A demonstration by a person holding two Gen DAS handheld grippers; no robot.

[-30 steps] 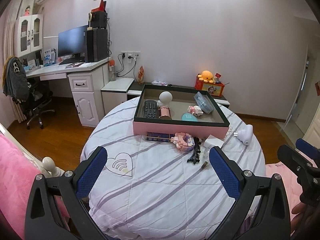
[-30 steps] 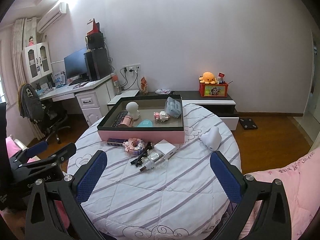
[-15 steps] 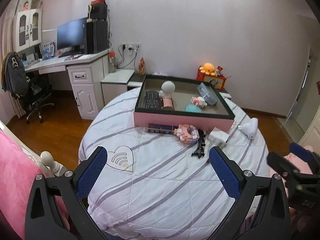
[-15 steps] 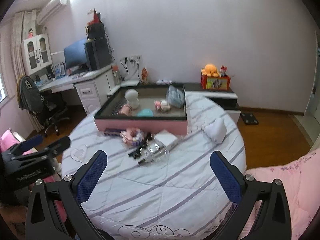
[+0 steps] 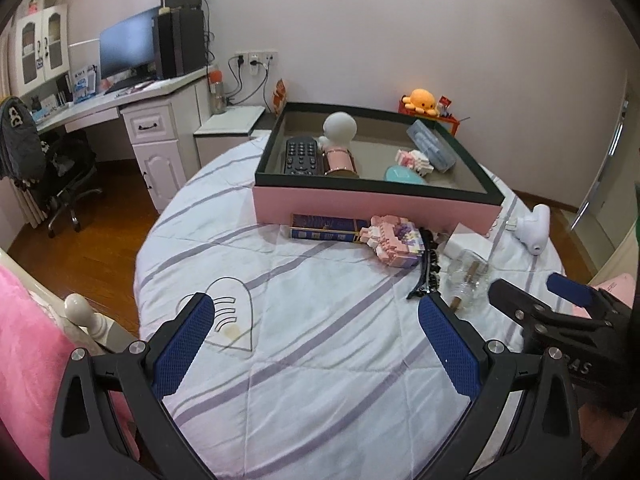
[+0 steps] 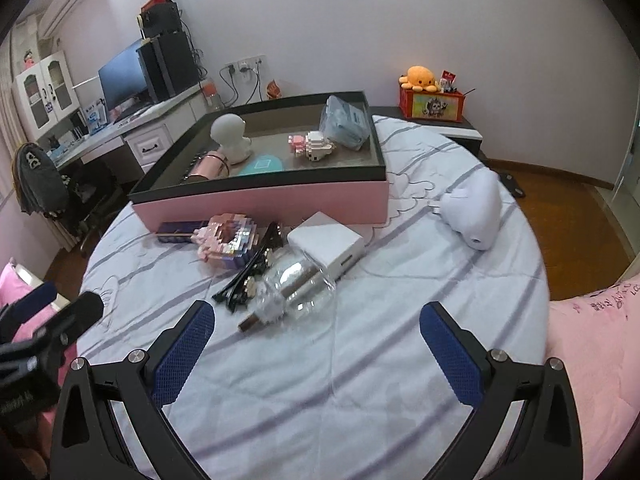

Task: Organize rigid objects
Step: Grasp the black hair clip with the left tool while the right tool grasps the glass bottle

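Observation:
A pink box with a dark rim (image 5: 376,208) (image 6: 260,200) sits at the far side of the round bed and holds a remote (image 5: 300,156), a white figure (image 5: 338,128) and other small items. In front of it lie a blue book (image 5: 320,230), a pink block toy (image 6: 226,240), a black hair clip (image 6: 248,272), a clear glass bottle (image 6: 294,288), a white box (image 6: 326,244) and a white plug device (image 6: 476,212). My left gripper (image 5: 316,340) is open and empty above the quilt. My right gripper (image 6: 316,340) is open and empty, just short of the bottle.
The bed's striped quilt (image 5: 320,360) drops off all round. A desk with a monitor (image 5: 128,52) and a chair (image 5: 60,172) stand at the left. A low cabinet with an orange plush toy (image 6: 420,78) is behind the bed. Pink bedding (image 6: 592,360) lies at the right.
Both grippers have moved forward and down toward the loose items; the box and objects look larger and closer. Nothing was picked up.

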